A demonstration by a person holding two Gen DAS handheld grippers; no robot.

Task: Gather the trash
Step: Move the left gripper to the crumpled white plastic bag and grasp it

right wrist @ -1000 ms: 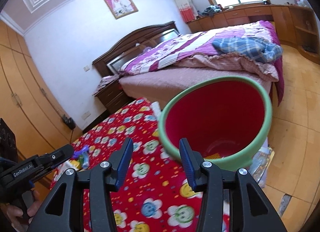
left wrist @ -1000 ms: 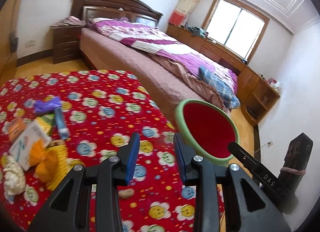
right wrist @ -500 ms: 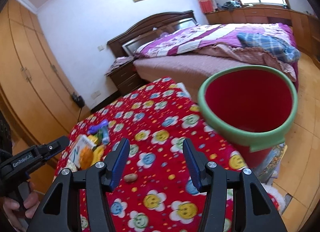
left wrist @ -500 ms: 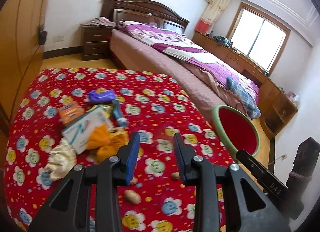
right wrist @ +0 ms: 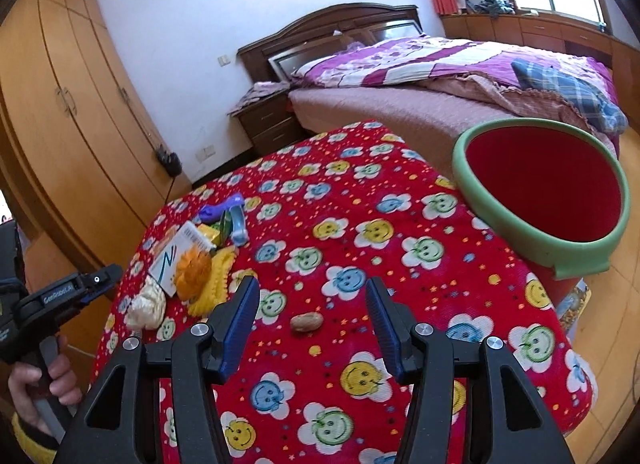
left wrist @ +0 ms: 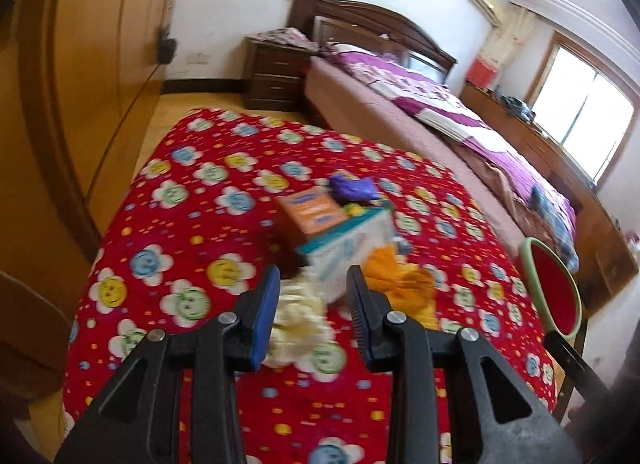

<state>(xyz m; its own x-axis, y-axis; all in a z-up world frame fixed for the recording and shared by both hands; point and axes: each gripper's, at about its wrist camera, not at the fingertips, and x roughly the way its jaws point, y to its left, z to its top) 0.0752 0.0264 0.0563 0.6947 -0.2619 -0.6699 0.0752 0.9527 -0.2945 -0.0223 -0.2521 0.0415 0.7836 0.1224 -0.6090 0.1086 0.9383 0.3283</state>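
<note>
A pile of trash lies on the red flower-print table (right wrist: 360,264): a cream crumpled wad (left wrist: 298,322) (right wrist: 146,304), a white box (left wrist: 348,248) (right wrist: 176,260), an orange box (left wrist: 312,213), orange and yellow peels (right wrist: 200,274), a purple wrapper (left wrist: 354,187) and a peanut (right wrist: 307,321). My left gripper (left wrist: 314,312) is open and empty, right over the cream wad. My right gripper (right wrist: 312,322) is open and empty, with the peanut between its fingers' line. A red bin with a green rim (right wrist: 540,187) (left wrist: 554,288) stands at the table's right edge.
A bed (right wrist: 440,79) lies beyond the table and bin. Wooden wardrobes (right wrist: 72,103) line the left wall. A nightstand (left wrist: 276,75) stands by the bed. The left gripper also shows at the left in the right wrist view (right wrist: 72,292).
My left gripper has swung left from the bin to the trash pile and closed in on the cream wad. My right gripper has turned left from the bin and lowered toward the peanut.
</note>
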